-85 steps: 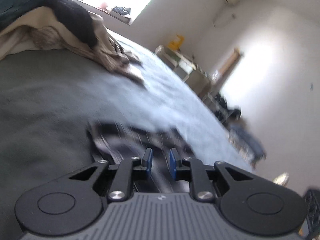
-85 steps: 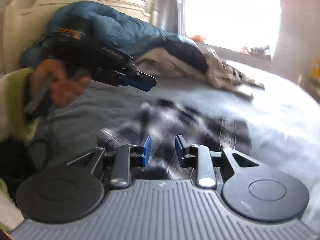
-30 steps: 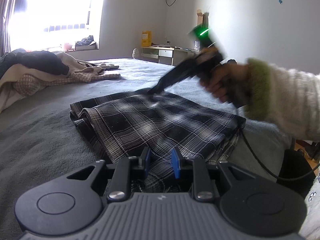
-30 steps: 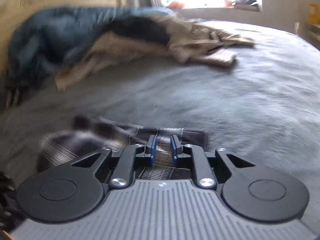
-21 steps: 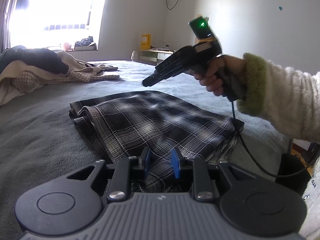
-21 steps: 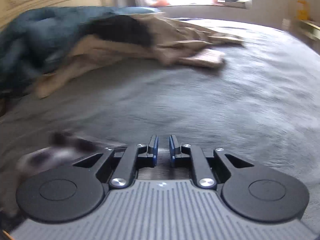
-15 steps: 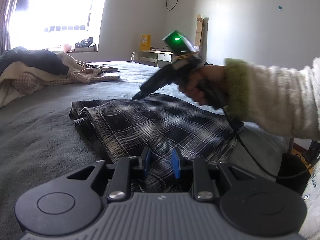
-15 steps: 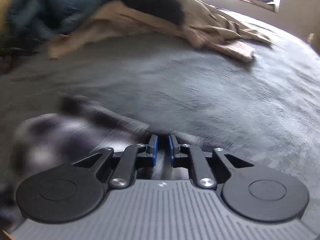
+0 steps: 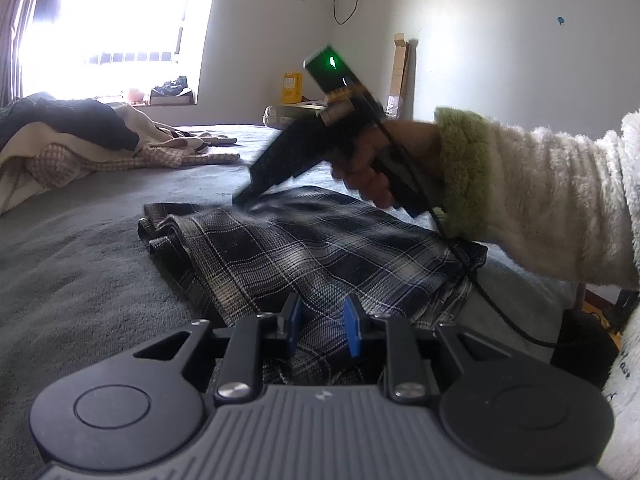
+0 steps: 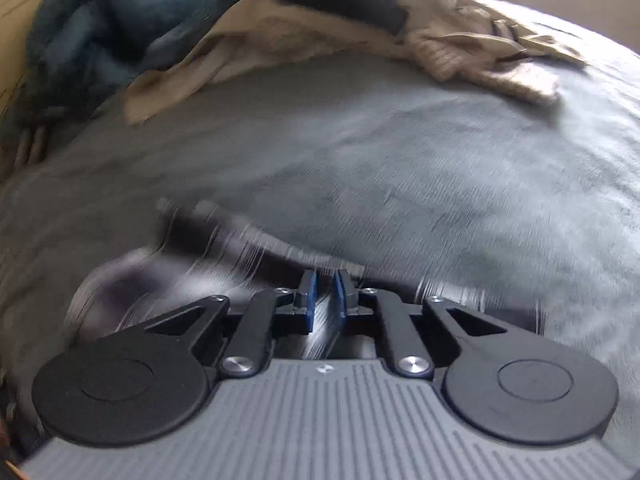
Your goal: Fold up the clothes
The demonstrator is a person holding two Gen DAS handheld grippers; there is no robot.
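1. Containers: none visible in either view.
2. Count — one plaid shirt (image 9: 320,248), folded, flat on the grey bed (image 9: 72,264); one heap (image 9: 80,140) of loose clothes at 10 o'clock of the shirt; two grippers; one yellow box (image 9: 292,87) on a far desk at 12 o'clock.
3. Left gripper (image 9: 320,330): pads part way apart over the shirt's near edge, plaid cloth showing between them. Cannot tell whether they pinch it.
4. Right gripper (image 10: 325,294): tips down at the shirt's far edge, at 12 o'clock of the shirt in the left view. Pads nearly together, a blurred strip of cloth in the gap; its jaws have just been closing. Grip not certain.
5. Change since half a second ago — the right gripper has dropped lower onto the far edge; the left view is unchanged and the shirt lies as before.
6. Hand (image 9: 368,172) in a cream sleeve (image 9: 540,208) with green cuff holds the right gripper.
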